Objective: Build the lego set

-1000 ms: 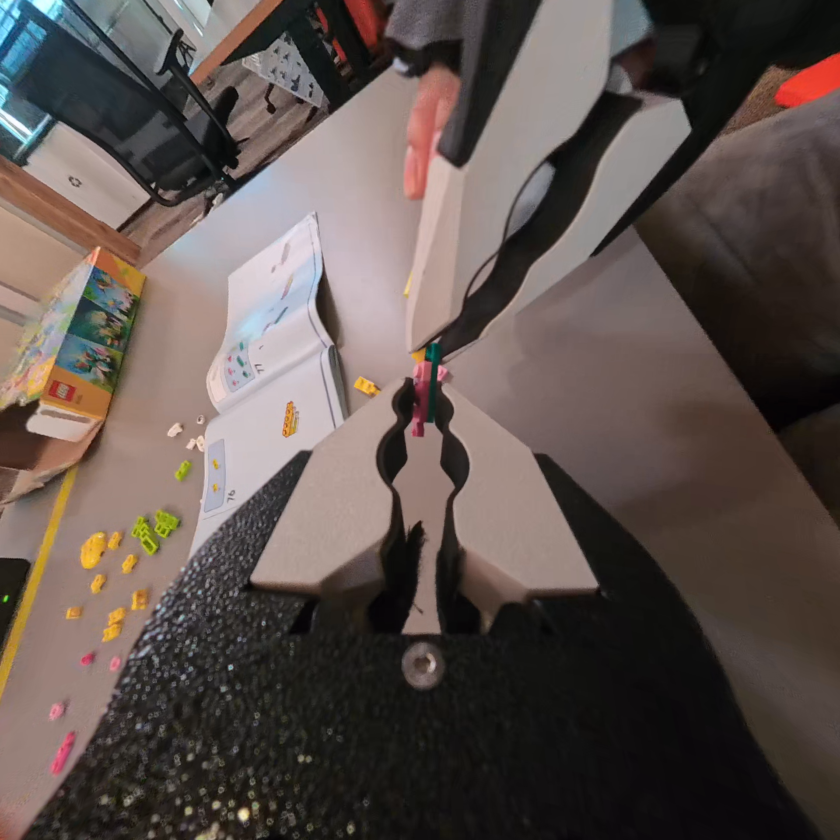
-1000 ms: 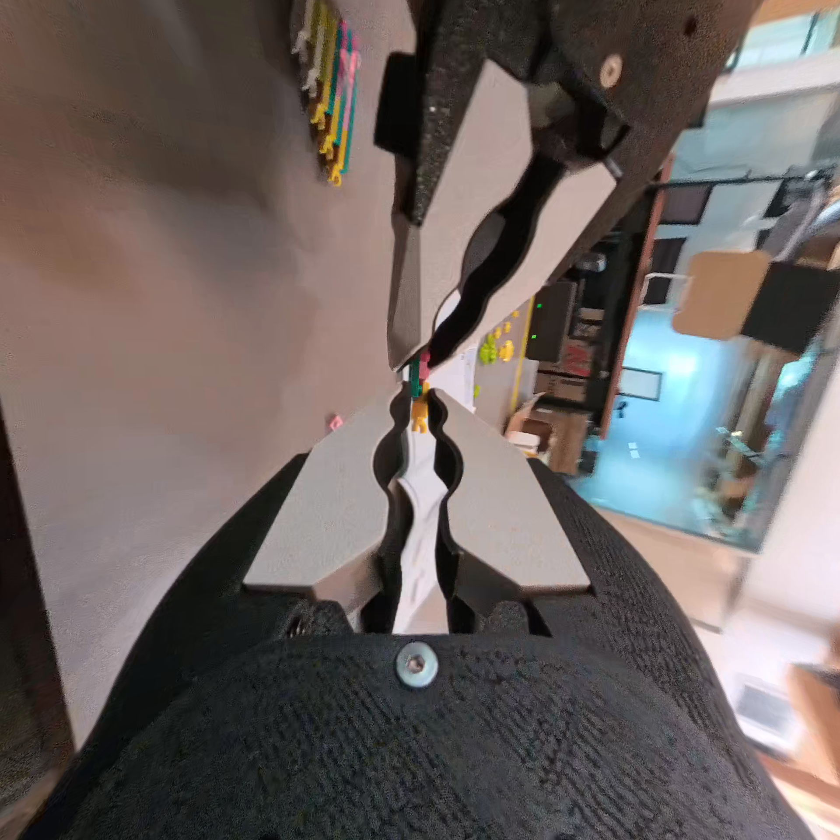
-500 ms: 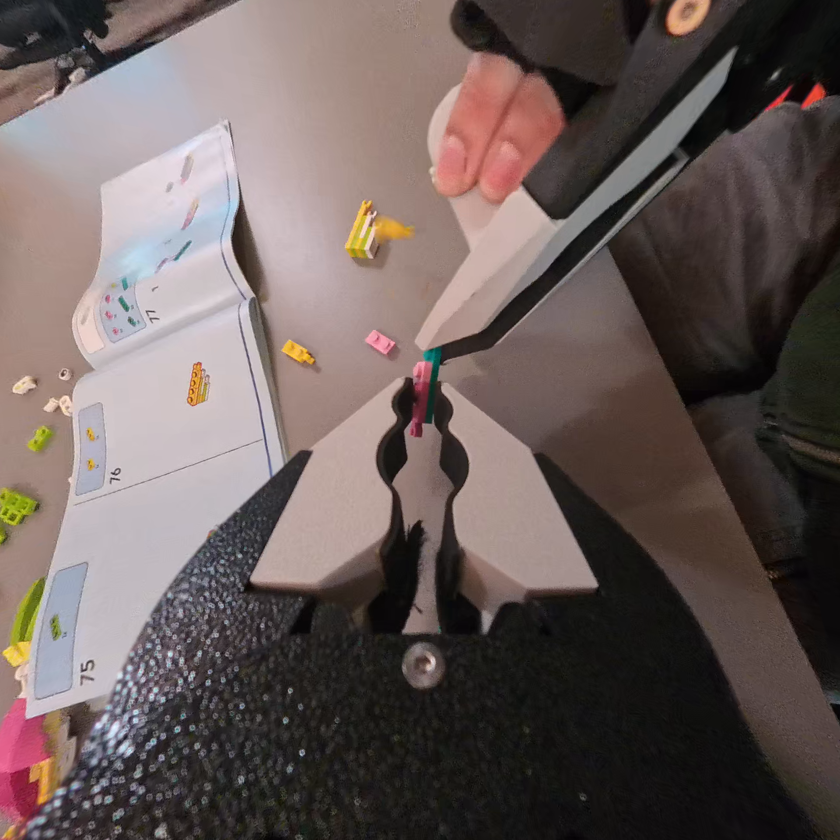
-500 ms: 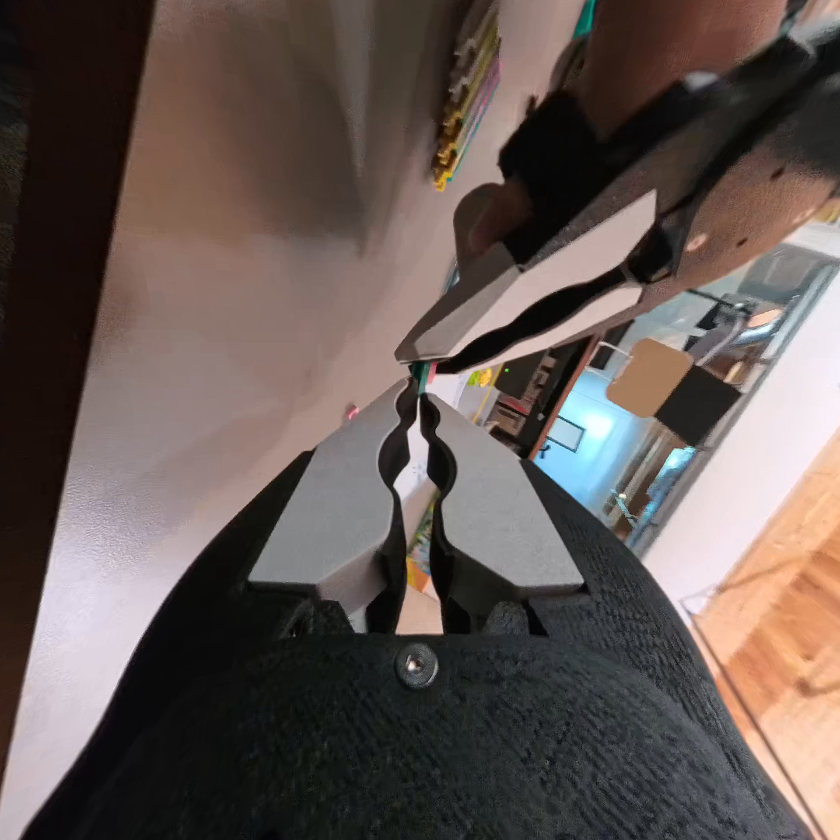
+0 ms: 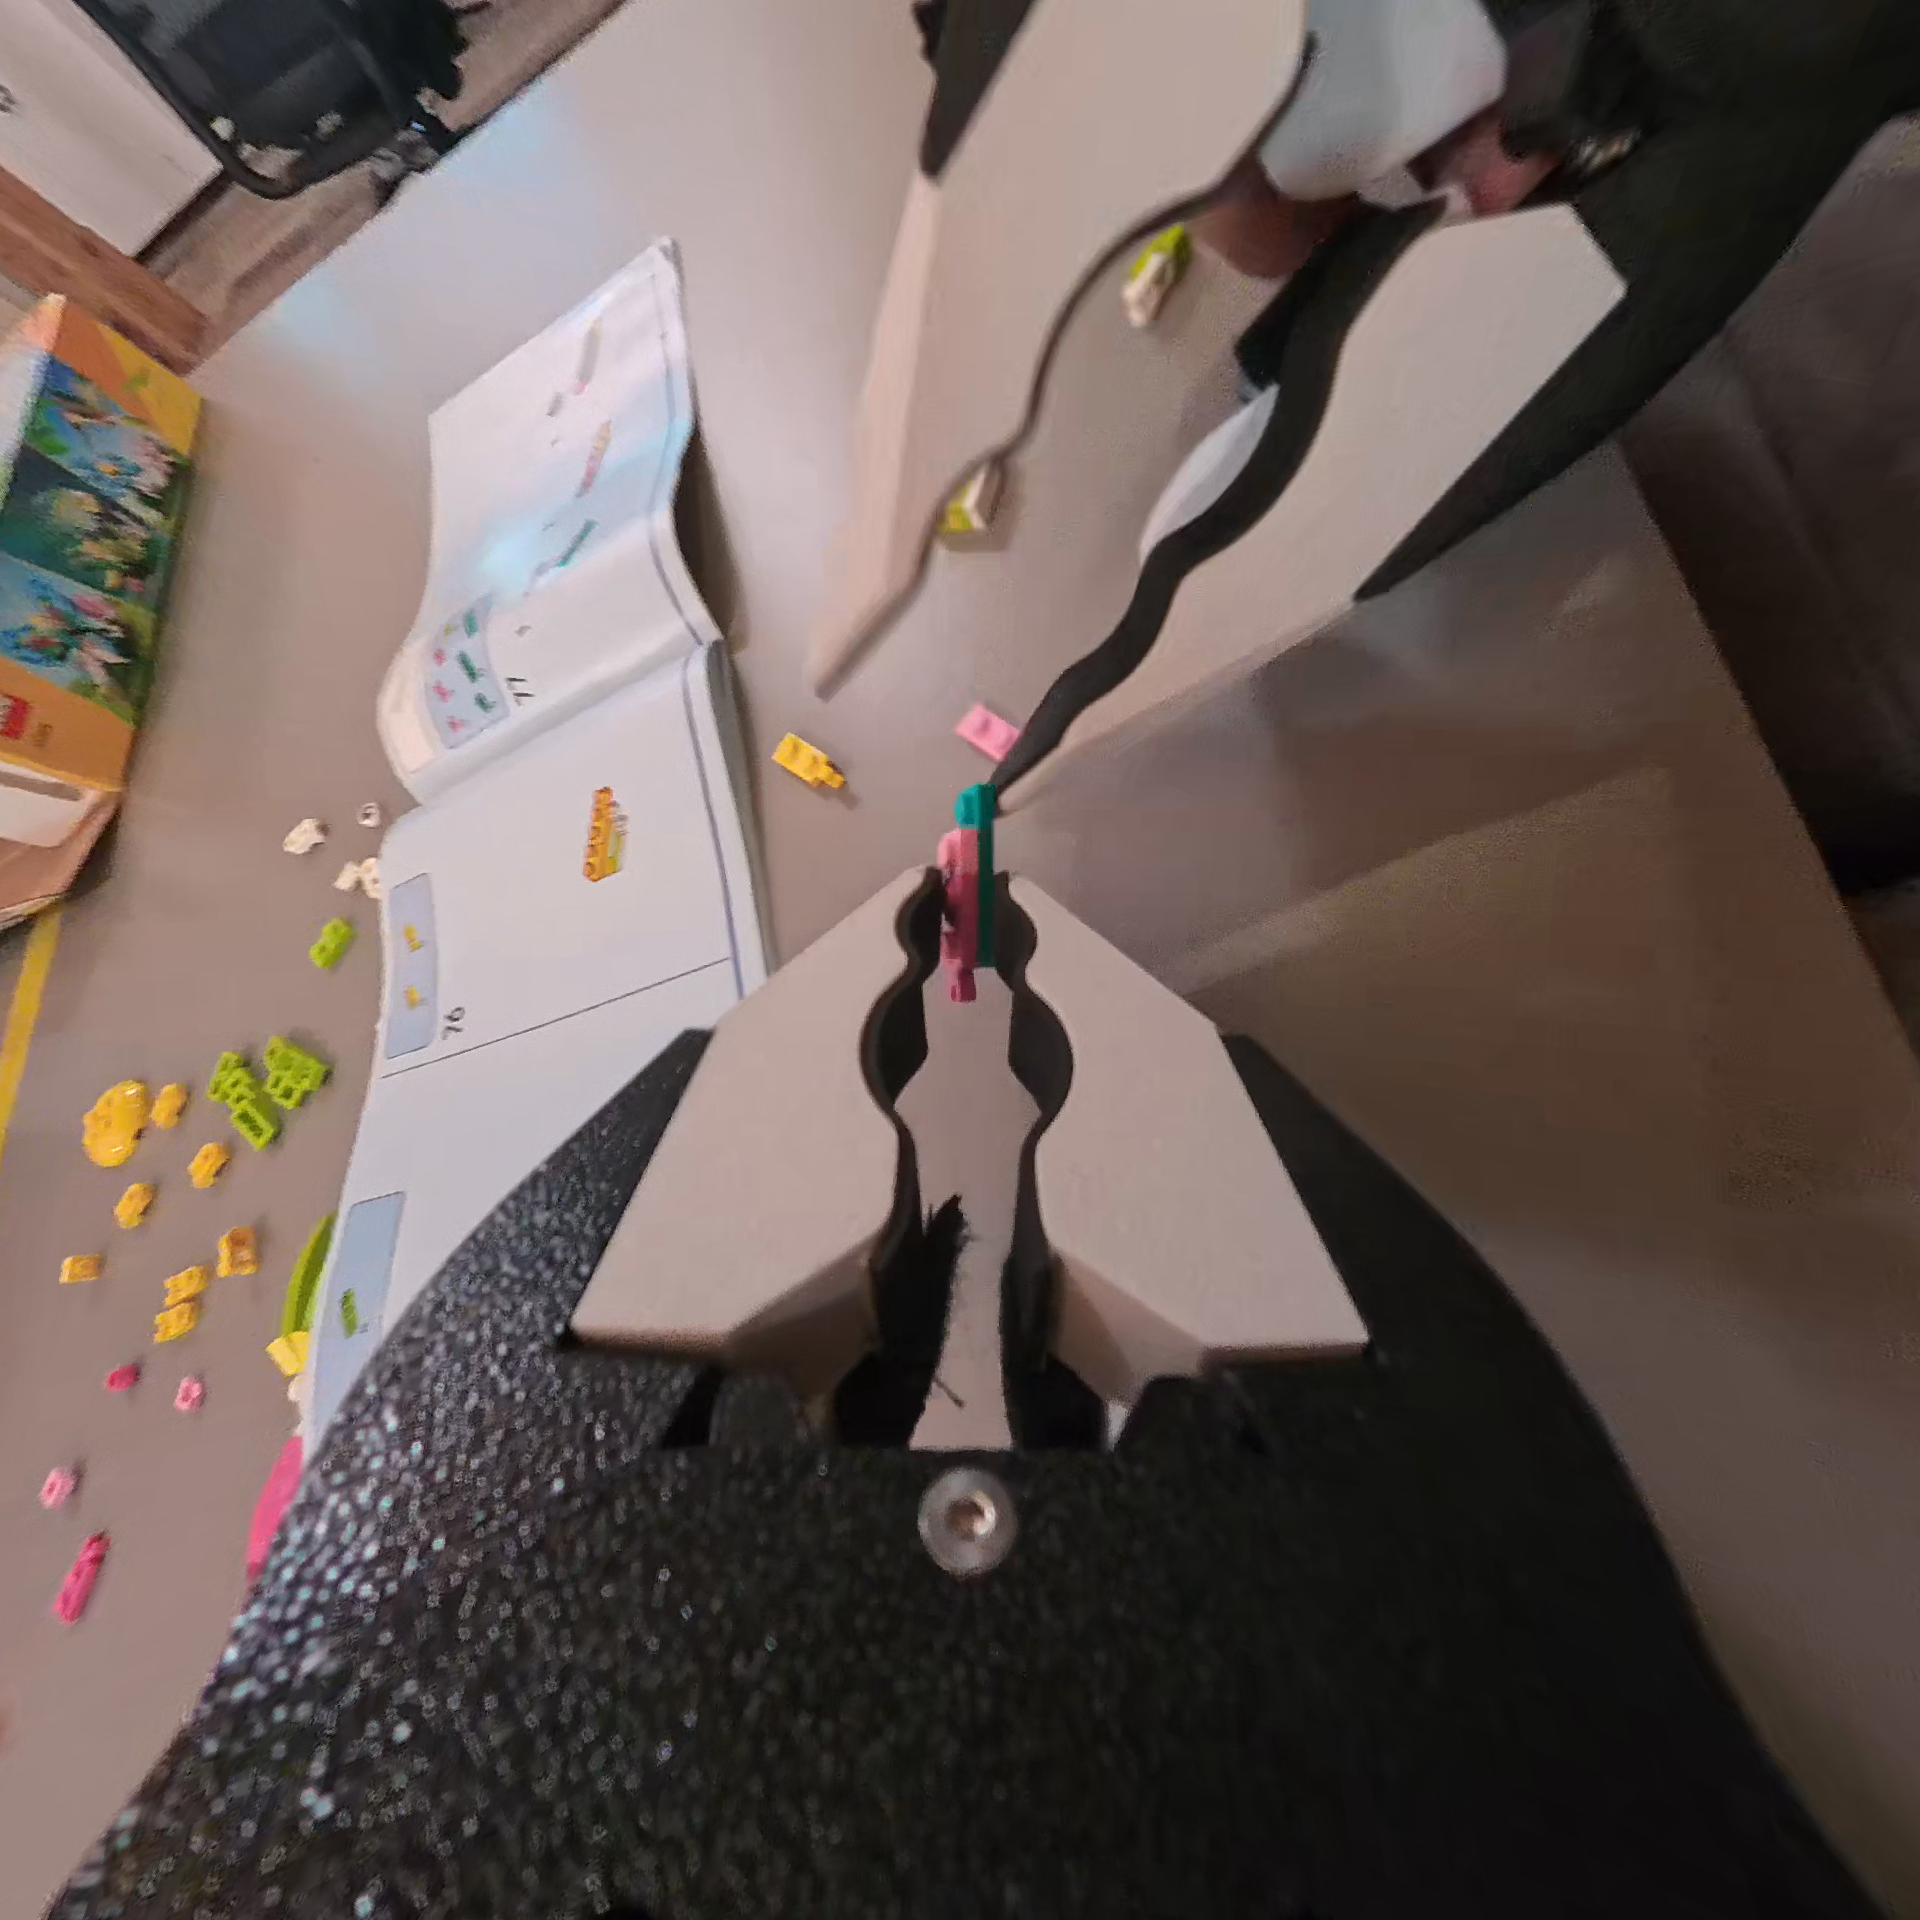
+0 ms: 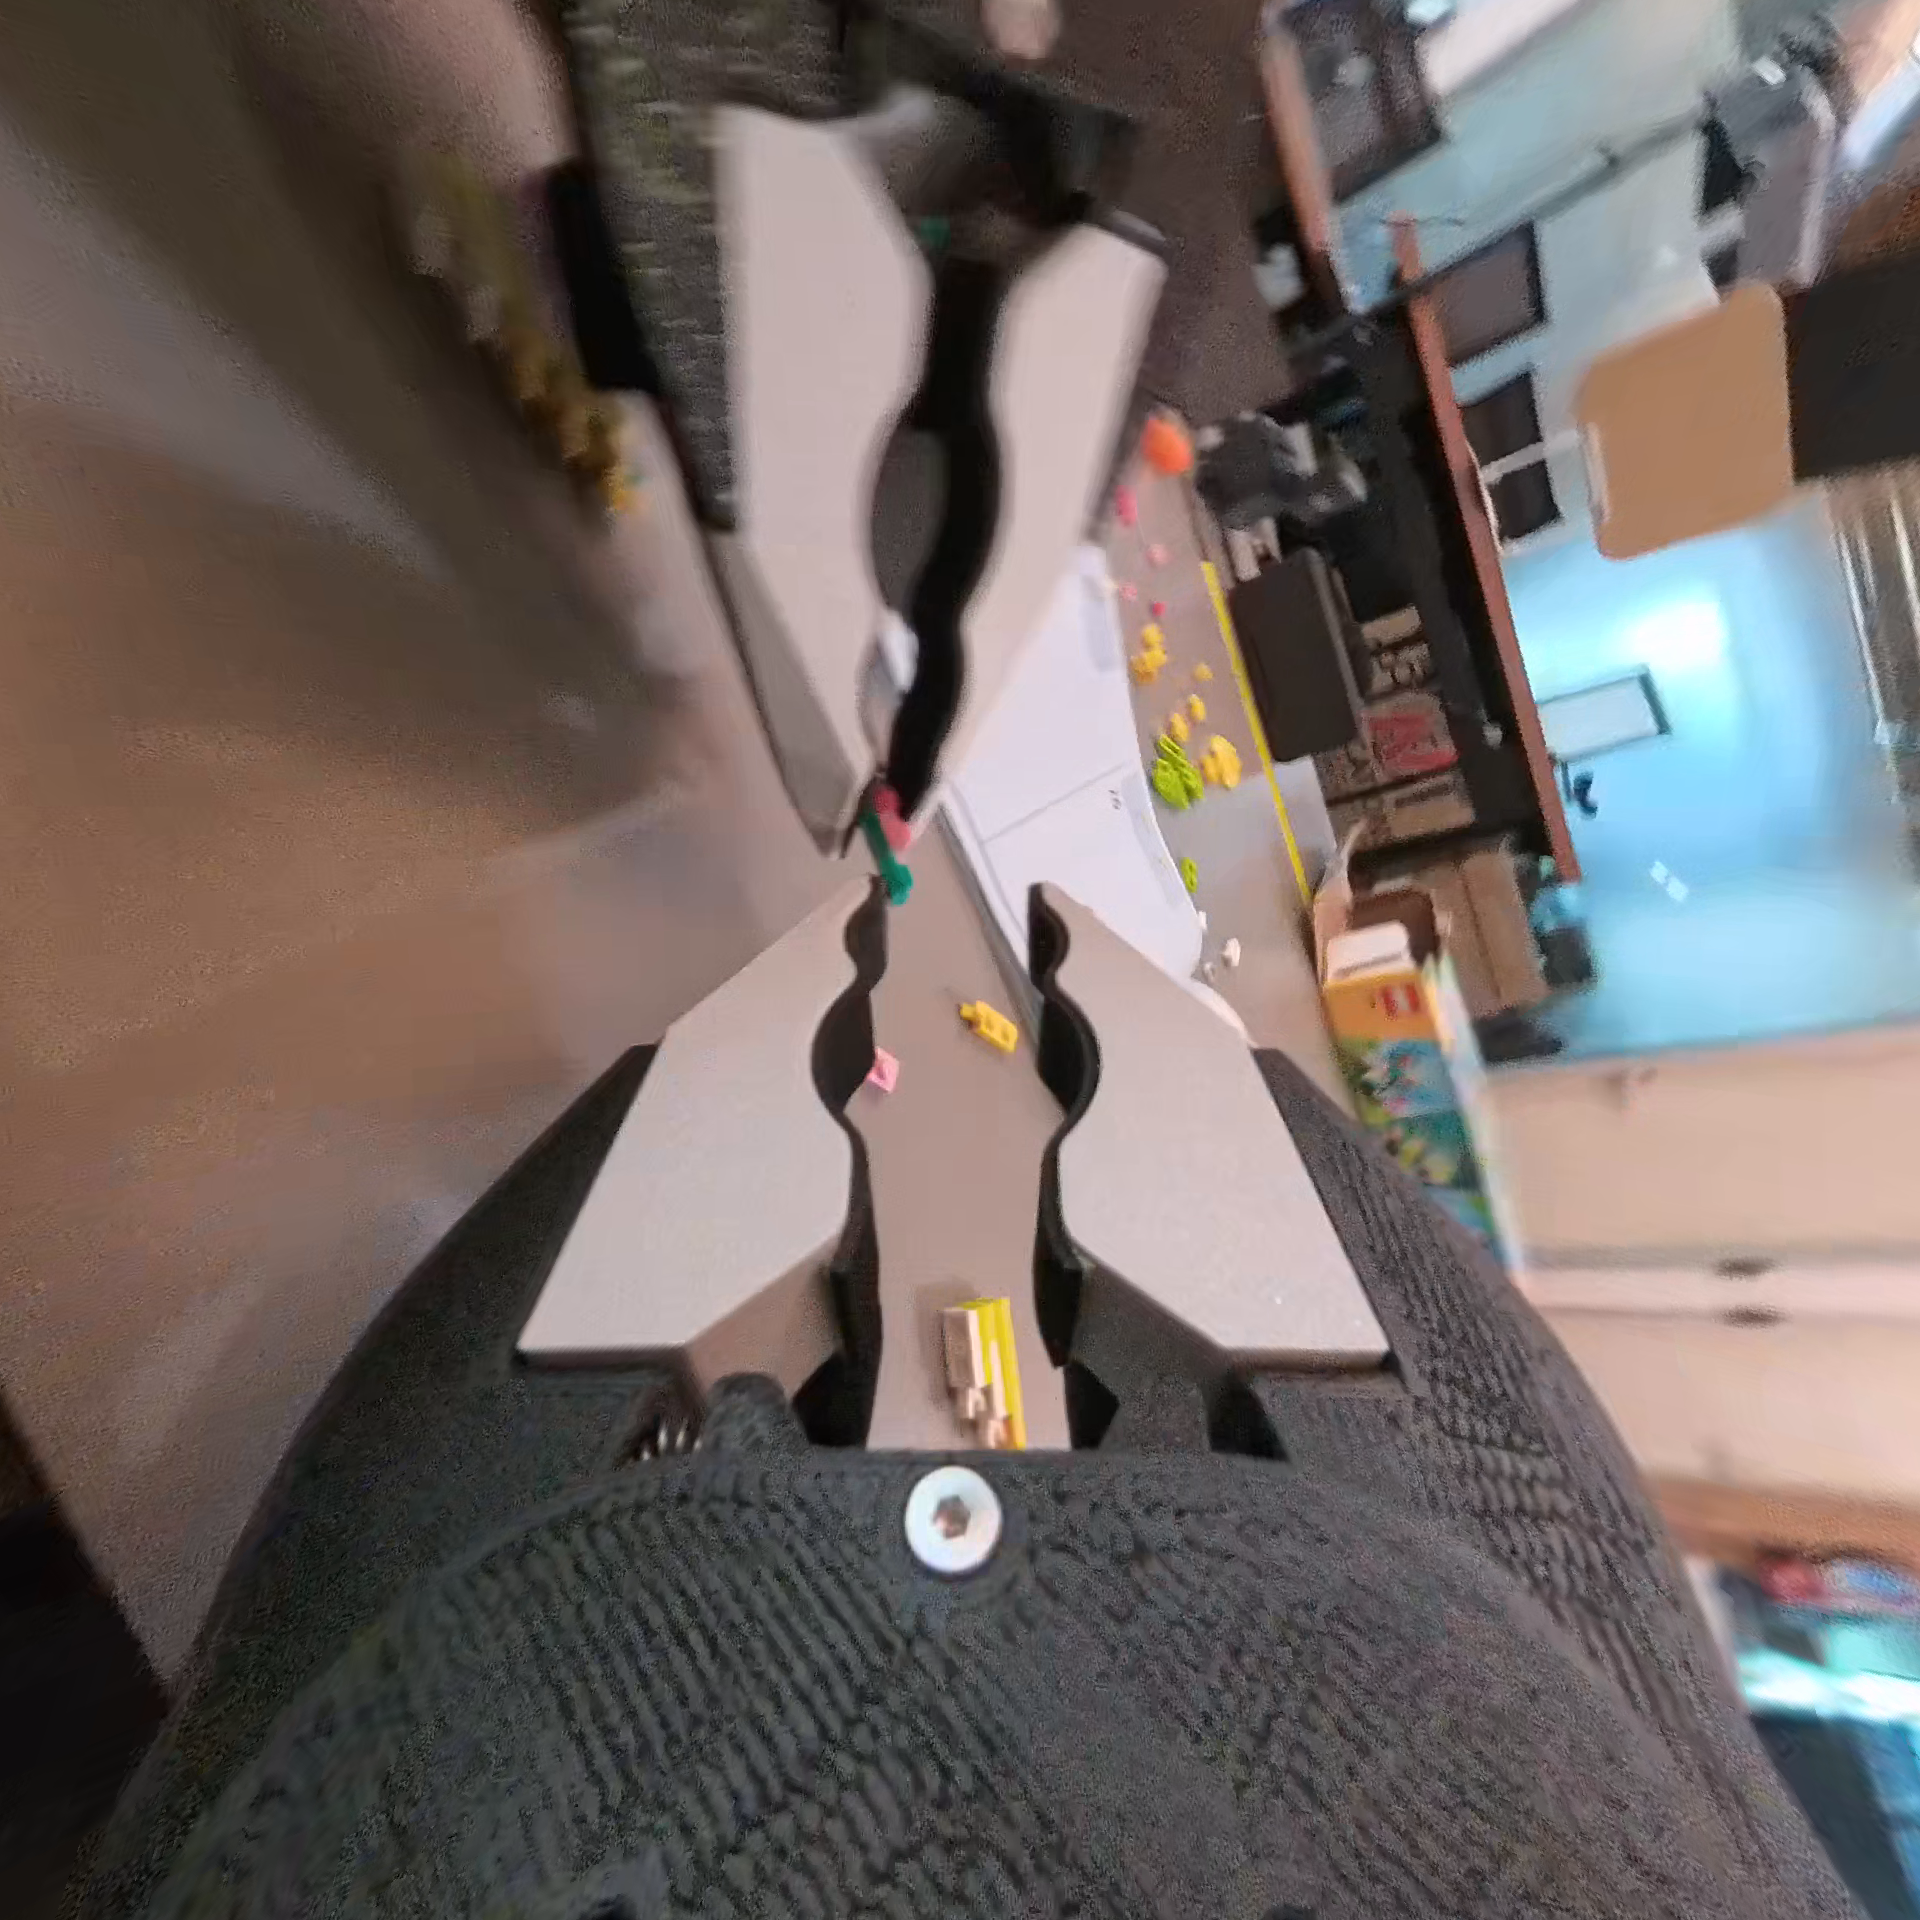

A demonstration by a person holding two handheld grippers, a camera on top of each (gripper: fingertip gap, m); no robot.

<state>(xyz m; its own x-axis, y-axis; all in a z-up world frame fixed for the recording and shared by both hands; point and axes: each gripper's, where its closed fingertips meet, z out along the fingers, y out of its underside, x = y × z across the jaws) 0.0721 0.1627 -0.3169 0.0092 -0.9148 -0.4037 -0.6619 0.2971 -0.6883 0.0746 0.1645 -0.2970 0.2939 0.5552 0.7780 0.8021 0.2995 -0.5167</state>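
Observation:
My left gripper point(image 5: 966, 883) is shut on a small pink and teal lego assembly point(image 5: 975, 821), held edge-on above the table. The assembly sticks out past the fingertips. My right gripper point(image 6: 954, 891) is open and holds nothing. Its left fingertip is right beside the teal end of the assembly point(image 6: 885, 857). In the left wrist view the right gripper point(image 5: 912, 743) comes in from the upper right, jaws apart, one tip next to the teal plate. In the right wrist view the left gripper point(image 6: 878, 805) shows blurred, from above.
An open instruction booklet point(image 5: 582, 727) lies left of centre on the grey table point(image 5: 1351, 1039), with the lego box point(image 5: 73, 499) at far left. Loose yellow point(image 5: 156, 1195), lime point(image 5: 265, 1081) and pink pieces are scattered. A pink plate point(image 6: 883, 1070), yellow piece point(image 6: 987, 1023) and small yellow-tan build point(image 6: 982, 1371) lie below my right gripper.
My right gripper was shut on the end of the assembly and has now opened and let go. The left gripper still holds the assembly. Both views have swung round.

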